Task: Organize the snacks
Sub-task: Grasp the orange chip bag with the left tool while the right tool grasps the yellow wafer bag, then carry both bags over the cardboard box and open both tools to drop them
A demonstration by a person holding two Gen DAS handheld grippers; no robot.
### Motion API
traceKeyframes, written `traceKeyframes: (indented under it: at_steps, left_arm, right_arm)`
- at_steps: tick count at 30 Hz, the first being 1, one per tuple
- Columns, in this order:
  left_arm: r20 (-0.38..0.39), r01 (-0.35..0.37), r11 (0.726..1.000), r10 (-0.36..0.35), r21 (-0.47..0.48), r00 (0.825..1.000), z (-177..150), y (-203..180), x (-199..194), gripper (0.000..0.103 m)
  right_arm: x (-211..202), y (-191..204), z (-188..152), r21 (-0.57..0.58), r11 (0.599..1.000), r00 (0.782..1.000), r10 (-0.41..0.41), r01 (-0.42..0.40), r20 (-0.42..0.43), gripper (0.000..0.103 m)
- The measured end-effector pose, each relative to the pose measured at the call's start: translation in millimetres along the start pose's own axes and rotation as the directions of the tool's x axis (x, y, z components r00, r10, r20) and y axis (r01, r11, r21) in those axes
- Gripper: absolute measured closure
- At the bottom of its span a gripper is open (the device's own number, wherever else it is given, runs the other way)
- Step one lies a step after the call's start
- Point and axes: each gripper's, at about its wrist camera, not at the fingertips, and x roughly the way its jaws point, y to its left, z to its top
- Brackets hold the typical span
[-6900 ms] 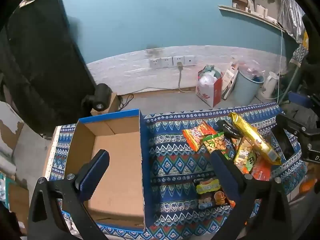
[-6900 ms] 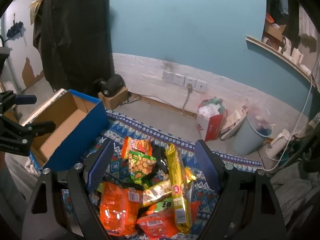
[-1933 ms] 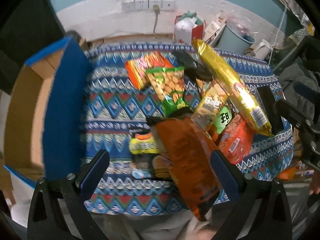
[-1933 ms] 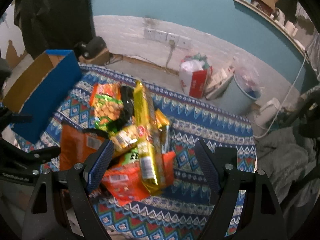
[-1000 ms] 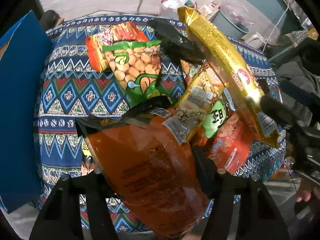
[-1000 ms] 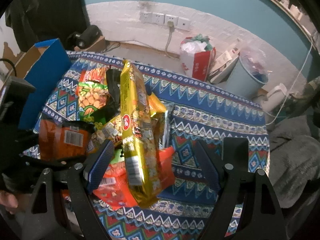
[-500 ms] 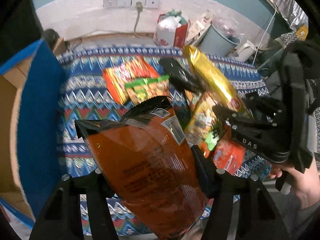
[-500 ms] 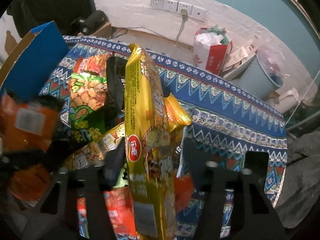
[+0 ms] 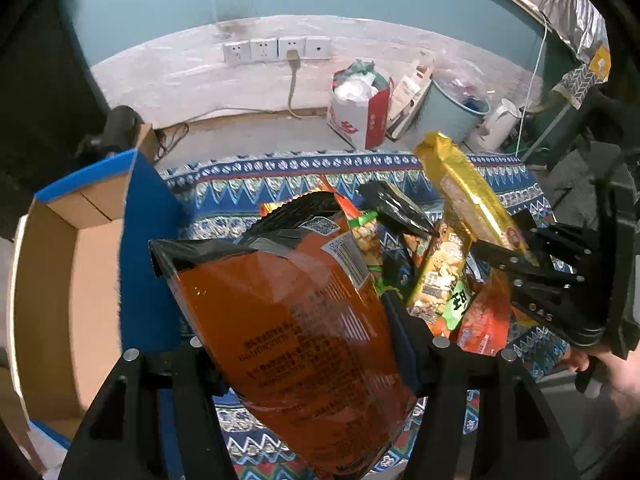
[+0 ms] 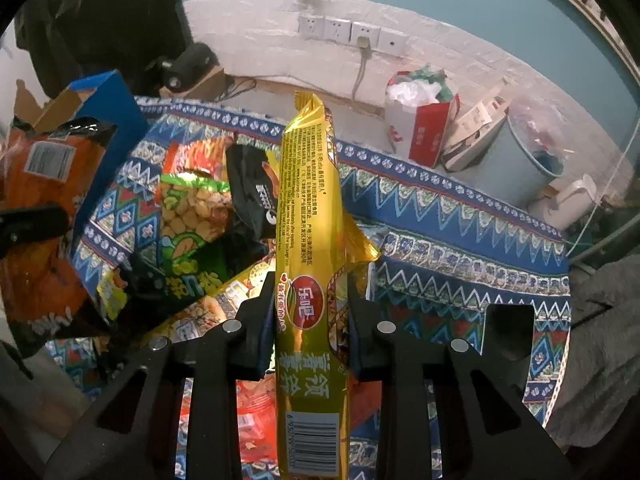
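Both pickups made: left gripper [image 9: 300, 344] clamped on orange bag [image 9: 288, 320], right gripper [image 10: 308, 320] pinching gold packet [image 10: 310, 240]. Next, probably over to blue box [image 9: 80, 280].

Each wrist camera looks forward along its gripper's fingers, close above the patterned cloth [image 9: 248, 184], facing the wall sockets [image 9: 277, 49]. Both views share the snack pile and blue box [image 10: 108, 100].
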Motion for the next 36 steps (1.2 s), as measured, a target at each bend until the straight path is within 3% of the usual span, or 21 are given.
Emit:
traceKeyframes:
  at_steps: [17, 36]
  left_arm:
    - [0.134, -0.087, 0.995, 0.081, 0.039, 0.988, 3.3, 25.8, -51.6, 0.04]
    - [0.203, -0.149, 0.985, 0.165, -0.092, 0.965, -10.8, 112.8, -88.7, 0.04]
  right_arm:
    - [-52.1, 35.9, 29.8, -0.015, 0.998, 0.991, 0.068, -0.067, 0.118, 0.076]
    - [-56.4, 123.8, 80.7, -0.102, 0.984, 0.978, 0.16, -0.147, 0.133, 0.076]
